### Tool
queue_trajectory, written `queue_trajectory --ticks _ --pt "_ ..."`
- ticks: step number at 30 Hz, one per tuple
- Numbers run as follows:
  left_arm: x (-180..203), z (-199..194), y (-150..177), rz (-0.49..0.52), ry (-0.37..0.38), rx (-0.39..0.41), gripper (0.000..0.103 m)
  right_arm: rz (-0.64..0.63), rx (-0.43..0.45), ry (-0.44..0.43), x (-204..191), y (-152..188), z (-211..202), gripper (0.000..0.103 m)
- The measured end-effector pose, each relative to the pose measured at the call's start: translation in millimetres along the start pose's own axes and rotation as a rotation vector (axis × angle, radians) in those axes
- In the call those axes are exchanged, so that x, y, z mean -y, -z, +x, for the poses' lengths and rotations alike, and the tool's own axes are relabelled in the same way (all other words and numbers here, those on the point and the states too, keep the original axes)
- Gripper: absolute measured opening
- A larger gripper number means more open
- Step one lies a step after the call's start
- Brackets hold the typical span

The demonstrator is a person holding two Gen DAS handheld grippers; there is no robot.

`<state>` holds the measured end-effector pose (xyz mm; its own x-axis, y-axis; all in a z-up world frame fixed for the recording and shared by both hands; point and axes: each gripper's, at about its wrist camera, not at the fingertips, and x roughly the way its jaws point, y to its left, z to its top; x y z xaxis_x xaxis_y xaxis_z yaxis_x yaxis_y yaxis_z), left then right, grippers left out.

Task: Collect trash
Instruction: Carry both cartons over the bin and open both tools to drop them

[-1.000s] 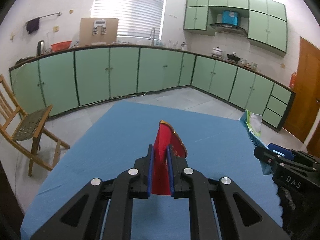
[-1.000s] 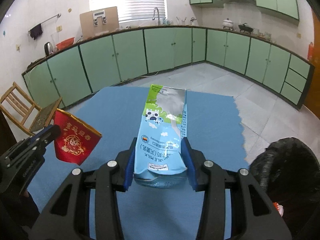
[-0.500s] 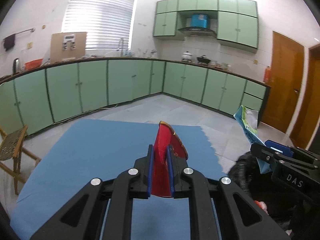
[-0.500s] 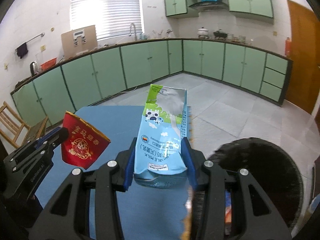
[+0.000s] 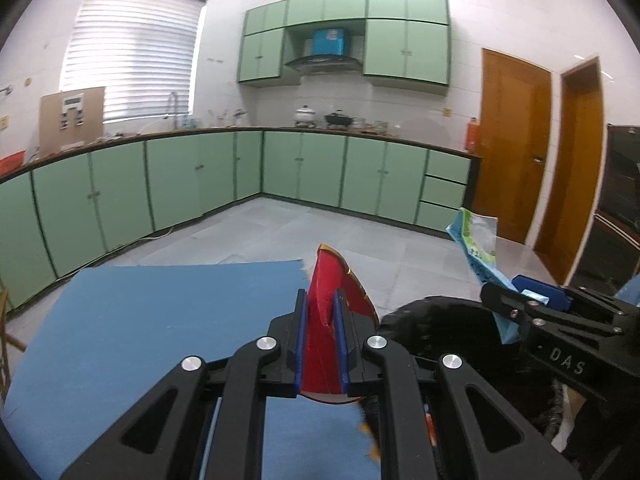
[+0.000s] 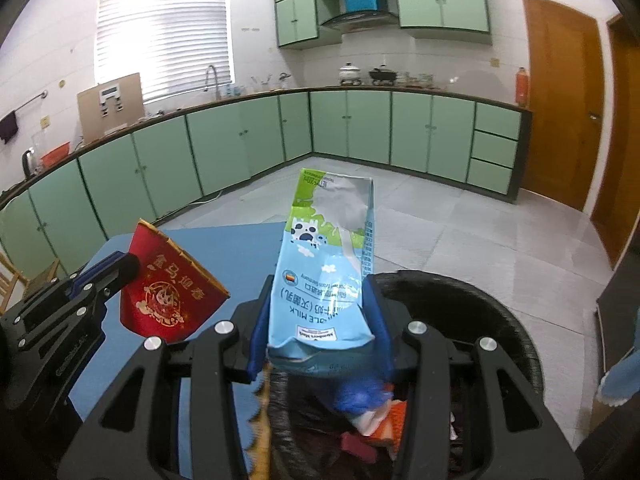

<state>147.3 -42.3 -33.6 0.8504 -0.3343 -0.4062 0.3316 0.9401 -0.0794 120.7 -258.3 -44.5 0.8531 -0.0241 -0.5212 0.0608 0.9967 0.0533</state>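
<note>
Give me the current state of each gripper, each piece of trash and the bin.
left gripper: shut on the red packet.
red packet: flattened, held off the table.
right gripper: shut on the milk carton.
milk carton: crumpled, upright, held above the bin's rim.
black trash bin: open, some trash already inside.

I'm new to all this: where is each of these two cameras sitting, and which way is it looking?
Left wrist view: sits on the left tongs, looking along them over the blue table toward the kitchen; they pinch a red packet.
Right wrist view: sits on the right tongs, looking over the black bin; they clamp a milk carton.
Shared: each shows the other tongs, both pieces of trash, table, bin, green cabinets. No hand or sleeve shows.
</note>
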Motion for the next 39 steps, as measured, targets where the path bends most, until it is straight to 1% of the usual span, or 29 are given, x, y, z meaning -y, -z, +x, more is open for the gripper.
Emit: queue_trajectory --ticks 6,11,17,25,32,39 --pt "34.1 8.8 -3.7 0.032 0.065 0.002 0.012 0.020 0.008 0.042 31.0 9.1 -10.7 0.041" --pt "61.1 22.5 -0.7 0.058 0.110 -0.019 0.012 0.044 -0.004 0.079 57.8 20.1 -12.7 0.041" --pt "85.5 40.8 5.6 0.081 0.147 -0.046 0.012 0.080 -0.028 0.119 84.7 34.6 -7.2 0.041" --pt "105.8 67.2 21.9 0.096 0.175 -0.095 0.012 0.106 -0.059 0.158 104.0 46.6 6.2 0.041" --pt "120.6 91.5 39.0 0.119 0.193 -0.149 0.012 0.128 -0.106 0.179 121.7 59.5 23.9 0.041" --pt "124.3 115.2 52.3 0.133 0.185 -0.201 0.013 0.130 -0.170 0.186 129.8 74.9 49.8 0.041"
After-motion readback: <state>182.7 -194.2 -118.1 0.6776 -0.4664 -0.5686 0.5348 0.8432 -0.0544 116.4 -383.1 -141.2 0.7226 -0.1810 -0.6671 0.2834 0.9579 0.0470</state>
